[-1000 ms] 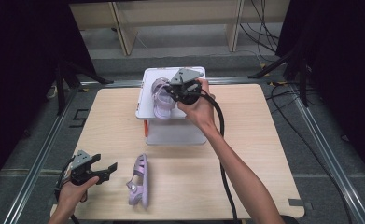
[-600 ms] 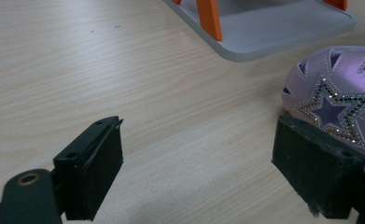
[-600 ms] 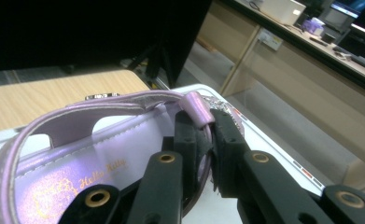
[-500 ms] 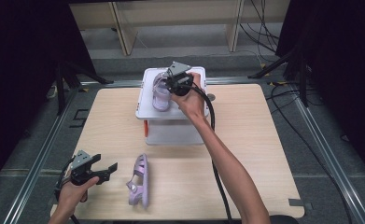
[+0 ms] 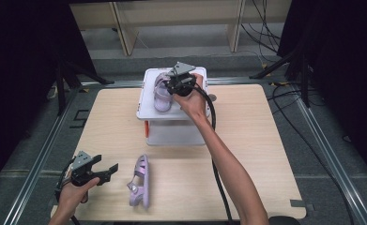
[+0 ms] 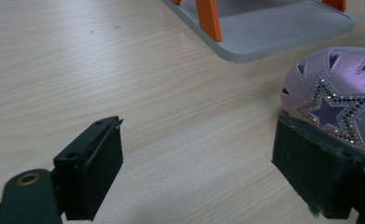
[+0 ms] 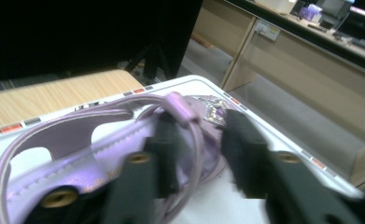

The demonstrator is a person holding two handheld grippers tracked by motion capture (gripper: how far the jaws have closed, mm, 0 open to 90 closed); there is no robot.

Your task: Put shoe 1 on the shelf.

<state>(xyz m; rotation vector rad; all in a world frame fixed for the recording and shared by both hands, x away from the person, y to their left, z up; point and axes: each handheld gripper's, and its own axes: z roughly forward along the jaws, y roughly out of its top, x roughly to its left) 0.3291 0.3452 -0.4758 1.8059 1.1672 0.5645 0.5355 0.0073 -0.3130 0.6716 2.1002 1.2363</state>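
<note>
High view: we count two lilac sandals, one (image 5: 161,92) on the white stand (image 5: 146,101) under the right gripper (image 5: 175,84), one (image 5: 139,180) on the table (image 5: 247,140) just beside the left gripper (image 5: 107,171). Left gripper view: its jaws are spread wide, gripping nothing. Right gripper view: its jaws have just been opening, a sandal strap (image 7: 189,122) loose between them.

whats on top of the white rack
A purple sandal lies on the white rack. The right claw, jaws just opening, straddles its strap. The hand covers the rack's right side.
</note>
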